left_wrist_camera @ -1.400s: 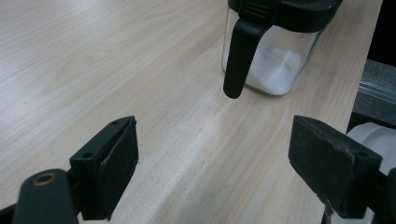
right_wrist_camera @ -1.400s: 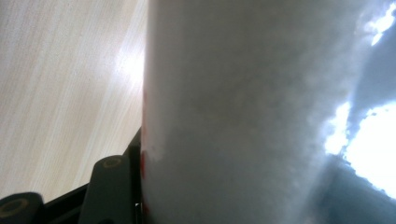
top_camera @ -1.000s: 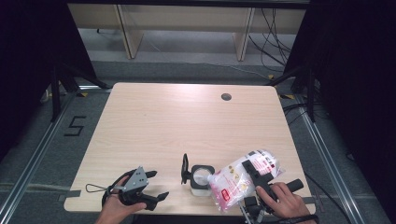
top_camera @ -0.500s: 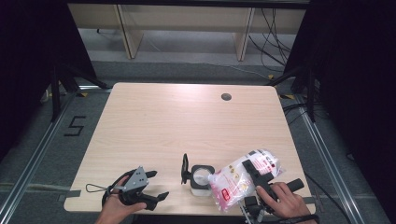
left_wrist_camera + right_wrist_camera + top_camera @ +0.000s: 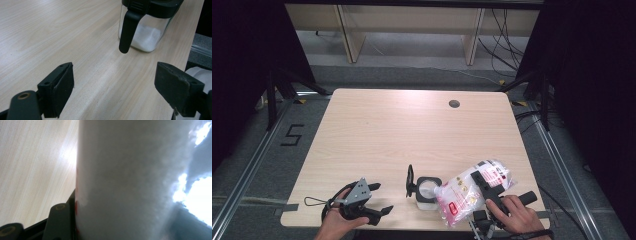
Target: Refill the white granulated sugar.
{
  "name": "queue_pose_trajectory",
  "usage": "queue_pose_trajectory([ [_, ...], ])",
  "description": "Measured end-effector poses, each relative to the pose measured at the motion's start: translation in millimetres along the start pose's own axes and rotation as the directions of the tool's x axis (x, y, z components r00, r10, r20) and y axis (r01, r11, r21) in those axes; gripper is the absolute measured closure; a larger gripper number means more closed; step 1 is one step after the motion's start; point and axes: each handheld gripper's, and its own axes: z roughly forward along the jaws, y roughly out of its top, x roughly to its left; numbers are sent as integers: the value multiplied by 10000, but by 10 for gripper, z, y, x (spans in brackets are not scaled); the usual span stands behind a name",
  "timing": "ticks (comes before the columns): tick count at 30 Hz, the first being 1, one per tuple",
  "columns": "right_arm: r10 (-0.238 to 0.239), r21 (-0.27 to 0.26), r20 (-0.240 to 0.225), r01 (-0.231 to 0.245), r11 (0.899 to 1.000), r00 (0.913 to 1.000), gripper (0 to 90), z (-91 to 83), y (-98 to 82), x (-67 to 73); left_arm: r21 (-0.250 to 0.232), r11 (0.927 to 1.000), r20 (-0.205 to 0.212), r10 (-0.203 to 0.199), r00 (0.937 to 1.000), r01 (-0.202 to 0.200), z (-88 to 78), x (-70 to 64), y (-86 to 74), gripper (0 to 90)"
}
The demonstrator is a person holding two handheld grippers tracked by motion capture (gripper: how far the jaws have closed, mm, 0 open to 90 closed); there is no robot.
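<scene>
A clear plastic bag of white powder (image 5: 464,192) with red print hangs tilted at the table's front right, and my right gripper (image 5: 482,181) is shut on it. In the right gripper view the bag (image 5: 125,180) sits against one of the black fingers (image 5: 60,220). The bag's lower corner is beside a square glass jar (image 5: 428,191) that holds some white powder; its black lid (image 5: 410,180) is flipped up. My left gripper (image 5: 383,197) rests at the front left, open and holding nothing. In the left gripper view, that gripper (image 5: 117,82) points at the jar (image 5: 147,32), well short of it.
The light wooden table (image 5: 412,135) has a round cable hole (image 5: 454,103) near its far right. The front edge runs just below both hands. A "5" (image 5: 292,135) is marked on the floor to the left, and shelf legs and cables lie beyond the table.
</scene>
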Motion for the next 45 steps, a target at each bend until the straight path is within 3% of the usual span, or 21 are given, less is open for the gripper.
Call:
queue_pose_trajectory([
  [4,113,75,7,-113,9999,9999,438,-8,-4,6,21,10000,-49,18,10000,-18,-5,0,0,159],
  [6,82,96,16,-82,9999,10000,438,-10,-4,4,4,9994,21,356,9994,-356,-7,23,8,159],
  [11,75,113,3,-75,9999,10000,438,-15,-1,1,5,9994,16,354,9994,-354,-9,21,8,159],
  [12,23,99,-1,-23,9999,10000,438,-14,0,-2,3,9999,-24,158,9999,-158,-10,9,5,159],
  [24,-23,131,20,22,9999,10000,439,-20,1,-9,17,9994,-46,347,9994,-347,-22,27,9,159],
  [27,-110,119,90,109,9999,9999,439,-24,7,-14,-54,9995,-53,322,9995,-322,-17,23,7,159],
  [28,-441,-59,174,442,9990,9989,440,-13,11,-42,-41,9994,-46,331,9994,-332,-17,22,7,159],
  [34,-541,-49,196,542,9985,9983,440,-12,20,-40,-49,9995,-53,321,9995,-322,-17,24,7,159],
  [36,-541,-35,167,542,9985,9984,440,-13,17,-39,-37,10000,-112,82,9999,-82,-17,12,0,159],
  [44,-474,-25,122,474,9989,9988,440,-22,13,-44,18,9992,-49,404,9992,-404,-25,31,9,159],
  [45,-296,73,81,296,9995,9995,440,-30,13,-31,16,10000,-89,85,9999,-85,-23,13,2,159],
])
